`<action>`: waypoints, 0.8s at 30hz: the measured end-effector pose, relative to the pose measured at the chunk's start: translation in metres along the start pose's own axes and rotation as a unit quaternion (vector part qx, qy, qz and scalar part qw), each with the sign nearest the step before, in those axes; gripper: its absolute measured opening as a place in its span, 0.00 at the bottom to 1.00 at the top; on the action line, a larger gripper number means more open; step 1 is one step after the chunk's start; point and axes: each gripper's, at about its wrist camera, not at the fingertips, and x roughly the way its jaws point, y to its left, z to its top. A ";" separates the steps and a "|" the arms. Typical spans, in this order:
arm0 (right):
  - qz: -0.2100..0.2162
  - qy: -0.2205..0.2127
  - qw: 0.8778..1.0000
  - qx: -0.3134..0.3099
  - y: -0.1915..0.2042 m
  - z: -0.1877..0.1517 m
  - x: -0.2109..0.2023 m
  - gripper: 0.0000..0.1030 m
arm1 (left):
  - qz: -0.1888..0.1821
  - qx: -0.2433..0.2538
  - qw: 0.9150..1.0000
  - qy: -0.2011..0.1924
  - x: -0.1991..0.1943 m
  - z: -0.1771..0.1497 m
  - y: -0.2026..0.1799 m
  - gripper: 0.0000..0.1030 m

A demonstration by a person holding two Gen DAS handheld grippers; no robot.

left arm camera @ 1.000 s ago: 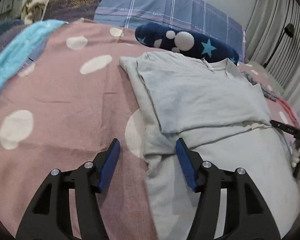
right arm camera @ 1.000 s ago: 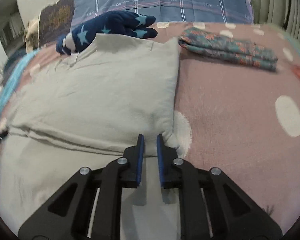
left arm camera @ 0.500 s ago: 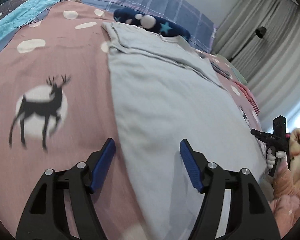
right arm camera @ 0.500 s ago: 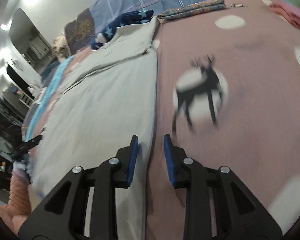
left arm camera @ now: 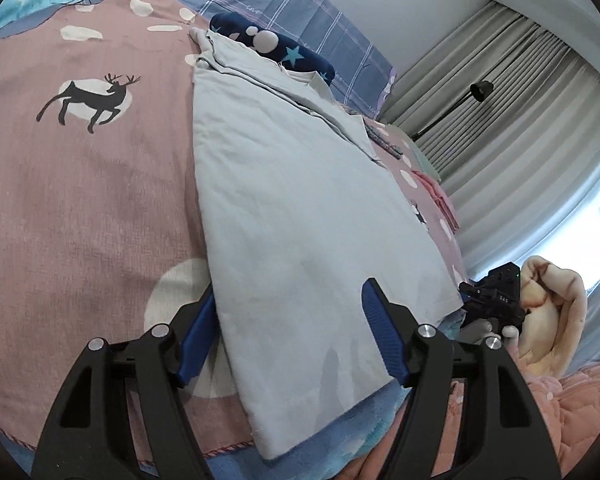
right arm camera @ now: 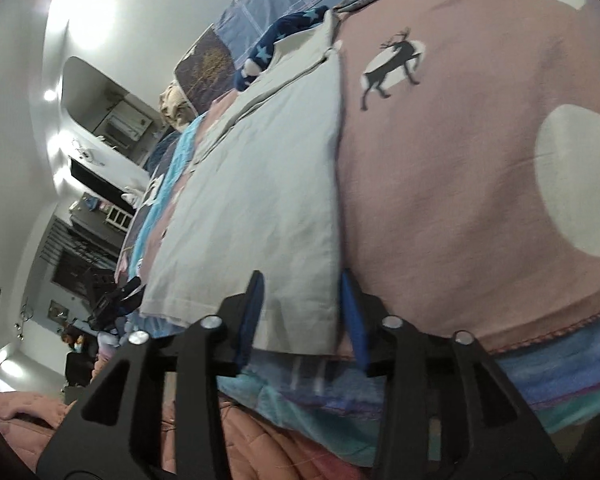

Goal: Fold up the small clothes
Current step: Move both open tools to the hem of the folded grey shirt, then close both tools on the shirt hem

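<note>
Grey garment (left arm camera: 300, 208), sleeves folded in, lying lengthwise mid-frame on pink spotted bedspread (left arm camera: 80, 208). We note left gripper (left arm camera: 288, 332) spread wide astride its lower-left hem corner; right gripper (right arm camera: 302, 312) likewise parted around the lower-centre corner.

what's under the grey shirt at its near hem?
Under the grey shirt lies the pink dotted bedspread; the hem overhangs its edge onto a blue striped sheet. Anything directly beneath the cloth is covered.
</note>
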 end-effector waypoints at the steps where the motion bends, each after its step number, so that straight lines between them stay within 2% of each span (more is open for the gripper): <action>1: 0.004 0.003 1.000 -0.002 0.003 0.002 0.004 0.48 | -0.004 -0.004 1.000 0.001 0.002 0.002 0.001 0.67; 5: 0.001 0.012 1.000 -0.018 0.011 0.004 0.008 0.46 | -0.009 -0.018 1.000 0.005 -0.004 -0.002 0.000 0.67; 8: -0.002 0.018 0.999 -0.029 0.011 -0.004 -0.002 0.45 | -0.004 0.005 1.000 0.015 -0.008 -0.010 -0.005 0.67; 9: -0.004 0.020 0.999 -0.030 0.008 -0.004 -0.002 0.41 | -0.006 0.007 1.000 0.016 -0.007 -0.010 -0.004 0.67; 12: 0.020 0.014 1.000 0.003 0.000 0.004 0.008 0.41 | -0.017 -0.011 1.000 0.006 0.001 0.001 0.001 0.66; 14: 0.031 0.014 0.999 0.000 0.003 0.011 0.017 0.41 | -0.004 -0.010 1.000 0.003 0.008 0.005 -0.002 0.50; 15: 0.030 0.014 0.999 -0.003 0.006 0.014 0.021 0.40 | 0.007 -0.008 1.000 0.004 0.010 0.005 -0.004 0.45; 16: 0.030 0.012 0.999 0.000 0.006 0.015 0.022 0.27 | 0.011 -0.009 1.000 0.004 0.010 0.005 -0.005 0.32; 17: 0.029 0.009 1.000 0.005 0.005 0.015 0.022 0.15 | 0.009 -0.015 1.000 0.007 0.010 0.004 -0.003 0.04; 18: 0.039 0.008 0.999 0.017 0.002 0.011 0.018 0.06 | -0.001 -0.033 0.999 0.015 0.013 0.004 -0.001 0.01; 19: 0.053 0.001 0.998 0.033 0.000 0.010 0.017 0.06 | -0.003 -0.050 0.999 0.008 0.011 0.003 0.000 0.00; 21: 0.075 -0.023 0.996 0.042 0.003 0.012 0.006 0.06 | -0.009 -0.036 0.999 -0.015 0.005 0.008 -0.010 0.00; 24: 0.119 -0.070 0.990 0.029 0.023 0.026 -0.020 0.06 | -0.047 0.006 0.996 -0.077 -0.023 0.029 -0.046 0.00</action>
